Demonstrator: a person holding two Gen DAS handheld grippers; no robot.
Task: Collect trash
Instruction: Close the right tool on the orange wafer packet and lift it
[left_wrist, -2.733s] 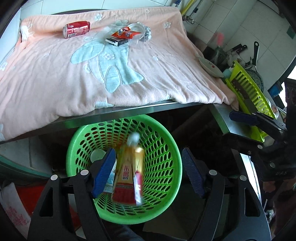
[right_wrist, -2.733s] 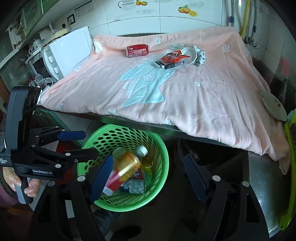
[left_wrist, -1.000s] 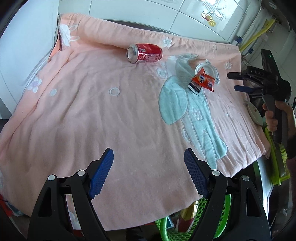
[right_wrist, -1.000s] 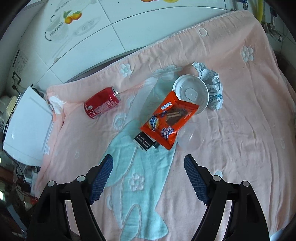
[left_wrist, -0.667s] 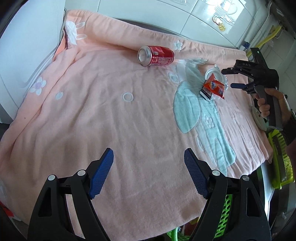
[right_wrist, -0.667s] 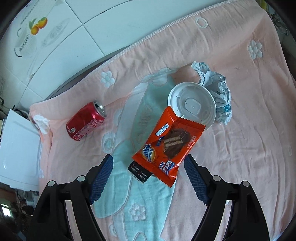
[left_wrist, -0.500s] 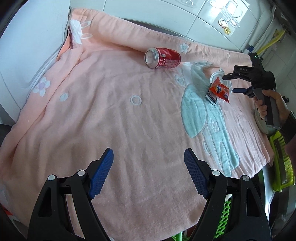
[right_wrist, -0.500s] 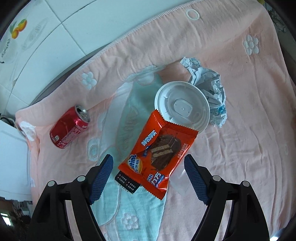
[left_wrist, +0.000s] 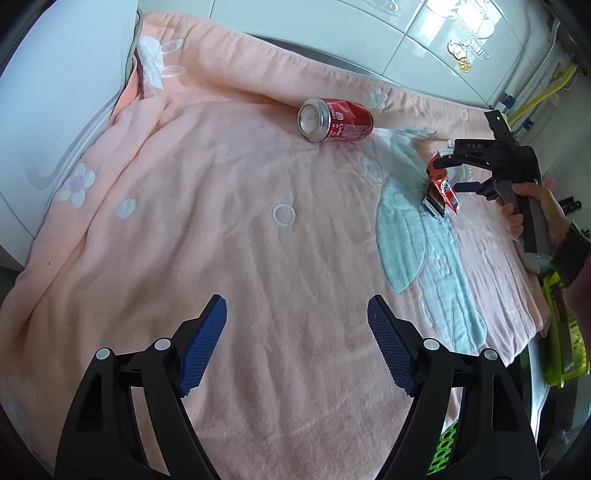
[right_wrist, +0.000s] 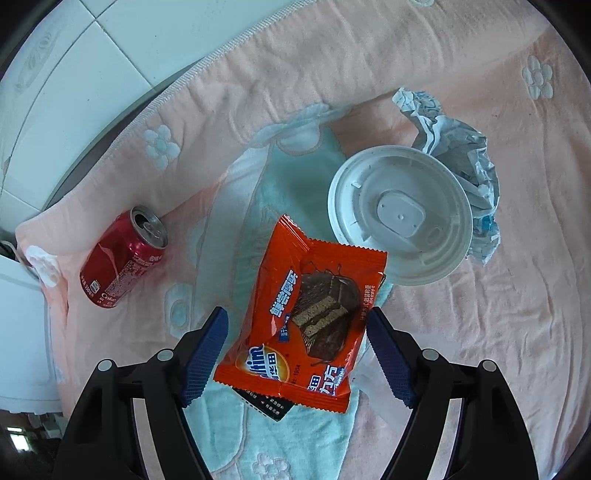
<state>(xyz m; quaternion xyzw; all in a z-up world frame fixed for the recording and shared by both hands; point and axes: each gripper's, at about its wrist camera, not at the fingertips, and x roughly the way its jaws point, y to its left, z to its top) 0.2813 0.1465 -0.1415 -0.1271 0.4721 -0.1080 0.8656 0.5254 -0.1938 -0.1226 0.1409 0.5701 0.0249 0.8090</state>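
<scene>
Two tools over a desk w/ pink blanket. Right tool, jaws just been closing, straddles orange snack wrapper, pads not yet pressing. Left tool spread apart, empty. Red can lies near back edge.

A red can lies on its side near the blanket's back edge. Mid-blanket, an orange wrapper overlaps a black pack, beside a white lid and crumpled paper.
</scene>
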